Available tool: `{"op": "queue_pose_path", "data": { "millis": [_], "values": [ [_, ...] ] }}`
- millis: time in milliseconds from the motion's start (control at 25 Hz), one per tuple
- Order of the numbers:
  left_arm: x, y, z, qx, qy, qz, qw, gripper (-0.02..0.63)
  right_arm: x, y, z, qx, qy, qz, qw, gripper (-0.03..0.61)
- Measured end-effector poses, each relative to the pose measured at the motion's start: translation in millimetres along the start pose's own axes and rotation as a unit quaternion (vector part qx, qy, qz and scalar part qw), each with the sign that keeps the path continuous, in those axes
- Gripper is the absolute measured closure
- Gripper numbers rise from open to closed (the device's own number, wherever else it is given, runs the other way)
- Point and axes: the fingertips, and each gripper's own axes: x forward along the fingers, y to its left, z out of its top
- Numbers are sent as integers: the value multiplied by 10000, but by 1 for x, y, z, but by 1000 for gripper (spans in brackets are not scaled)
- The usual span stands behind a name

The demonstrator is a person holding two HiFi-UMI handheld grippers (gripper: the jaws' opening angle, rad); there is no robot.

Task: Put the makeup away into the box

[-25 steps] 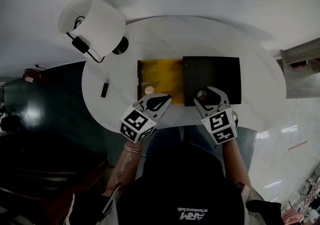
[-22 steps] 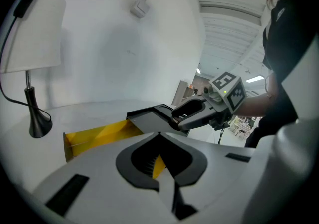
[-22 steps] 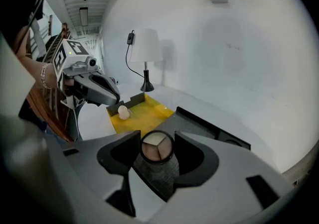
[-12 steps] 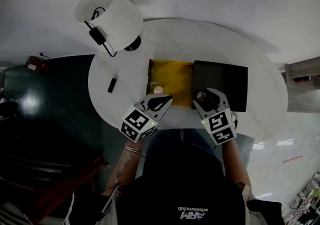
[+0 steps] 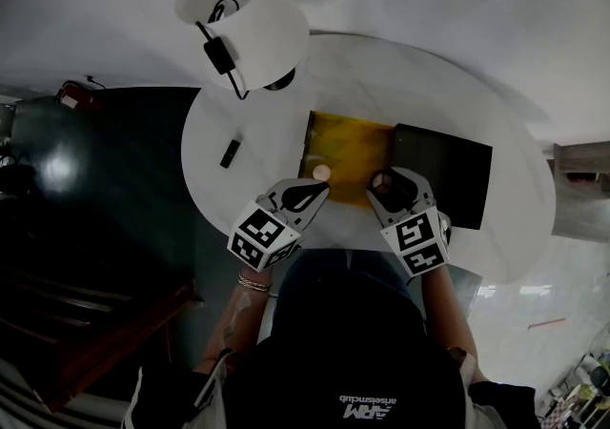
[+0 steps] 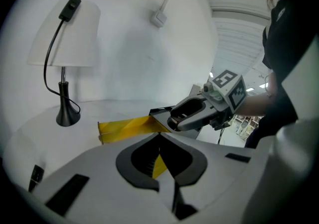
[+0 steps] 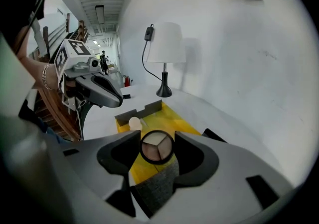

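An open box [image 5: 313,136] with a yellow lining sits on the round white table [image 5: 238,198], its black lid [image 5: 448,170] lying flat against its right side. A small round cream item [image 5: 322,173] lies in the box's near left corner, seen also as a pale disc [image 7: 134,123] in the right gripper view. My right gripper [image 5: 389,185] [image 7: 156,147] is shut on a round compact [image 7: 156,147] with three powder shades, held at the box's near right corner. My left gripper [image 5: 310,194] [image 6: 159,136] hovers shut and empty by the box's near left edge.
A white-shaded lamp [image 5: 250,15] with a black cord switch stands at the table's far left. A small black object [image 5: 230,153] lies on the table left of the box. The wall is close behind. The table's near edge runs just under both grippers.
The head view has swung, so table, lamp and box sit further right in it. Relative to the box, both grippers have shifted left; the compact went from over the lid to the box's right corner.
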Motion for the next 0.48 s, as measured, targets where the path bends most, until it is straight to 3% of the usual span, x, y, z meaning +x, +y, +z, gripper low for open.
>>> {"op": "queue_pose_path", "data": {
  "millis": [480],
  "values": [
    [-18,29,-13,-269,-16,238,9994,597,31,6,16,-173,125,172,9996,349]
  ]
}}
